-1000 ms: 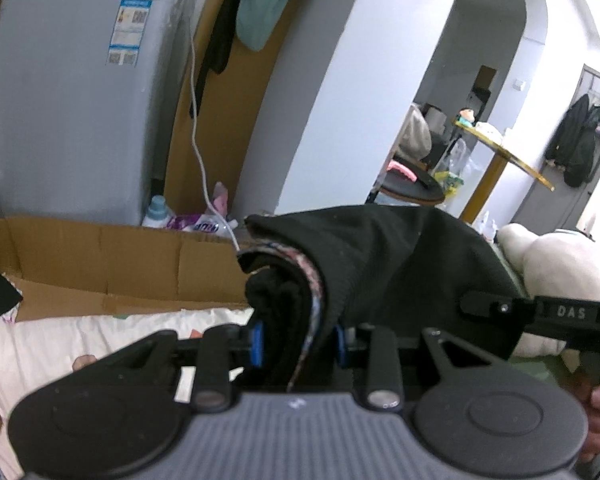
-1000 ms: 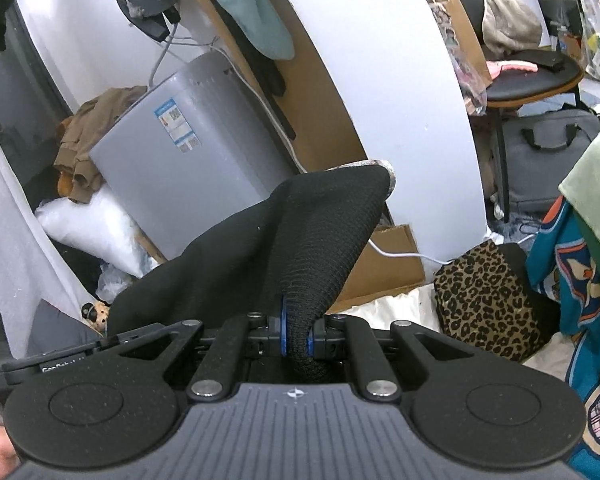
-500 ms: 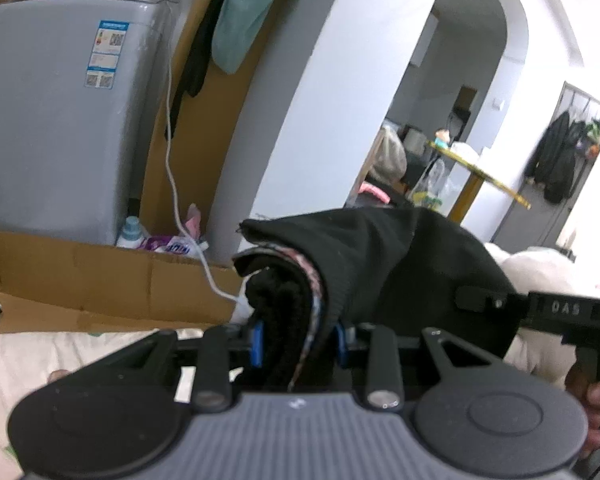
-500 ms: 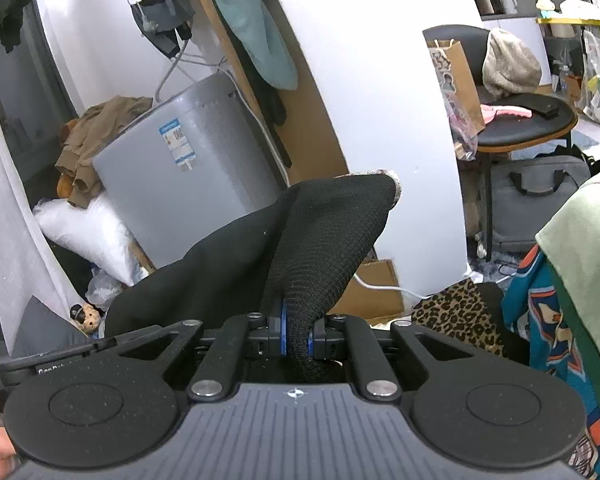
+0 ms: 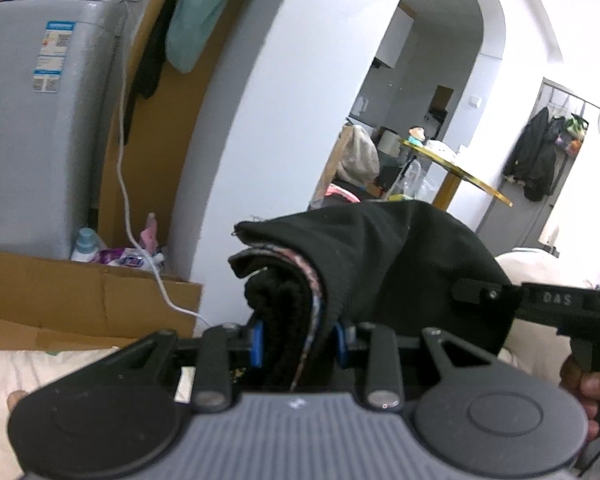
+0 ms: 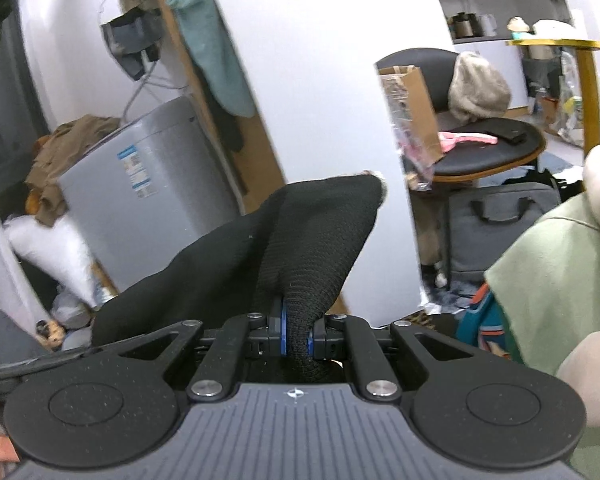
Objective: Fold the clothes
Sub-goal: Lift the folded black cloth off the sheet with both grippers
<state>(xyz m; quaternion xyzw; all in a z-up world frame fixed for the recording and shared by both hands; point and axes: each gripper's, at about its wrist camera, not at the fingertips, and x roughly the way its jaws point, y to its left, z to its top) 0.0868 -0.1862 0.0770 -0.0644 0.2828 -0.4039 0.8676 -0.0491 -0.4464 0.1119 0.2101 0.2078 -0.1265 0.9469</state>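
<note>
Both views have swung sideways across the room since the earlier frames: washing machine (image 5: 40,120) slid toward the left edge in the left view, chair (image 6: 488,148) came further into the right view. Grips unchanged.

Left hand-held gripper (image 5: 298,340): clamped on a thick bunch of the black garment (image 5: 380,264), several layers between the blue pads, a patterned inner edge showing. Jaws stand part-way apart only because of the bulk.

Right hand-held gripper (image 6: 296,340): nearly closed, pinching a thinner ribbed band of the same garment (image 6: 316,240), probably hem or cuff.

Garment hangs in the air between the two grippers, off the bed (image 5: 60,368); fabric droops between the grips.

Handling, judged: soft knit, light, limp, not fragile. It holds no shape, so slack must be pulled out before laying down. Ribbed edges are the best hold: firmer, less stretch. The left bunch may shed a layer if loosened.
</note>
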